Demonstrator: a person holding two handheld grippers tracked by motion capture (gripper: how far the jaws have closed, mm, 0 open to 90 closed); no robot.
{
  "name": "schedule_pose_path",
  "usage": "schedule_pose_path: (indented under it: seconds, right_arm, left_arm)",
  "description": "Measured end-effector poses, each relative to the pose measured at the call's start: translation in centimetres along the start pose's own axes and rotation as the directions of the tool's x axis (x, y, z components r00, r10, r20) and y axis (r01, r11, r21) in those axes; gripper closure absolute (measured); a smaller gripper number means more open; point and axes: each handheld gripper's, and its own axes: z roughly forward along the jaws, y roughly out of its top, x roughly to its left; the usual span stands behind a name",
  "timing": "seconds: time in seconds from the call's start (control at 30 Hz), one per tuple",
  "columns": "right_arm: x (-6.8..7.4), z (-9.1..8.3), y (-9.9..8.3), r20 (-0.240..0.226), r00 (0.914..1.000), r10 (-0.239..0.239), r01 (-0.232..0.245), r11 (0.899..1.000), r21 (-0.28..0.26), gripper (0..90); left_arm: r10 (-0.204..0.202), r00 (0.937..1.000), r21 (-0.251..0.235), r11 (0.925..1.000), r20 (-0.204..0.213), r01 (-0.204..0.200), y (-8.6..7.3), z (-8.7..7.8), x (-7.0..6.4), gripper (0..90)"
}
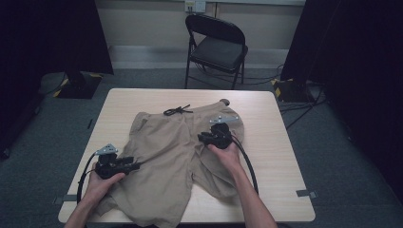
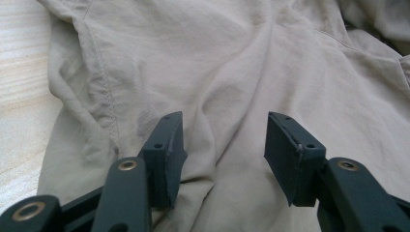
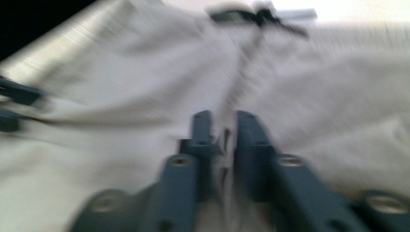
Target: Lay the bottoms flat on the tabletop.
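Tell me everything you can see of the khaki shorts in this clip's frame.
The shorts are khaki, of thin woven-looking cloth, wrinkled and lying mostly flat on the light wooden table, waistband away from the person. A black drawstring sits tied at the waist. The leg on the person's left hangs slightly over the near table edge. The left gripper hovers open over that leg near a stitched seam; the right gripper, blurred, appears nearly shut with a fold of cloth between its jaws.

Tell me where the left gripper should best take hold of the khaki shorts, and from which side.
Probably the raised fold between the left gripper's open jaws: closing there pinches the shorts easily. Come from the table's left edge, where that leg's side seam lies.
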Motion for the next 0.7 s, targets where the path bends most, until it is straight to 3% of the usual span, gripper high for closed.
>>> schedule_pose_path:
  seconds: [0.1,0.2,0.33,0.4,0.5,0.57,0.63,0.7]
  right_arm:
    - [-0.6,0.3,-1.2,0.007,0.9995,0.030,-0.030,0.999,0.025,57.1]
    - [-0.3,-1.3,-1.4,0.008,0.9995,0.032,-0.032,0.999,-0.016,51.0]
    - [0.9,-4.0,-0.9,0.001,0.9999,-0.011,0.011,0.997,-0.079,51.7]
    - [1.7,-4.6,-1.1,-0.034,0.9987,-0.037,0.034,0.996,-0.083,62.4]
    - [3.1,-4.0,-1.7,-0.078,0.9943,-0.072,0.069,0.997,-0.047,68.0]
    - [3.6,-2.6,-2.1,-0.061,0.9944,-0.086,0.086,0.996,0.000,62.6]
    - [3.5,-1.2,-2.6,-0.032,0.9973,-0.066,0.067,0.997,0.030,48.5]
    - [3.2,-0.2,-3.0,0.000,0.9984,-0.056,0.056,0.997,0.044,45.5]
  left_arm:
    - [-0.001,1.0000,0.000,1.0000,0.001,0.001,0.0,0.0,0.0,48.5]
    - [-0.005,1.0000,0.000,1.0000,0.002,0.005,0.0,0.0,0.0,48.5]
    - [-0.001,1.0000,0.000,1.0000,0.001,0.001,0.0,0.0,0.0,48.6]
    - [-0.001,1.0000,0.004,1.0000,-0.003,0.001,0.0,0.0,0.0,48.6]
    - [-0.002,1.0000,0.001,1.0000,-0.001,0.002,0.0,0.0,0.0,48.6]
    - [-0.001,1.0000,0.000,1.0000,-0.002,0.001,0.0,0.0,0.0,48.5]
    - [-0.001,1.0000,-0.001,1.0000,-0.001,0.001,0.0,0.0,0.0,48.5]
    - [-0.001,1.0000,0.000,1.0000,0.000,0.001,0.0,0.0,0.0,48.5]
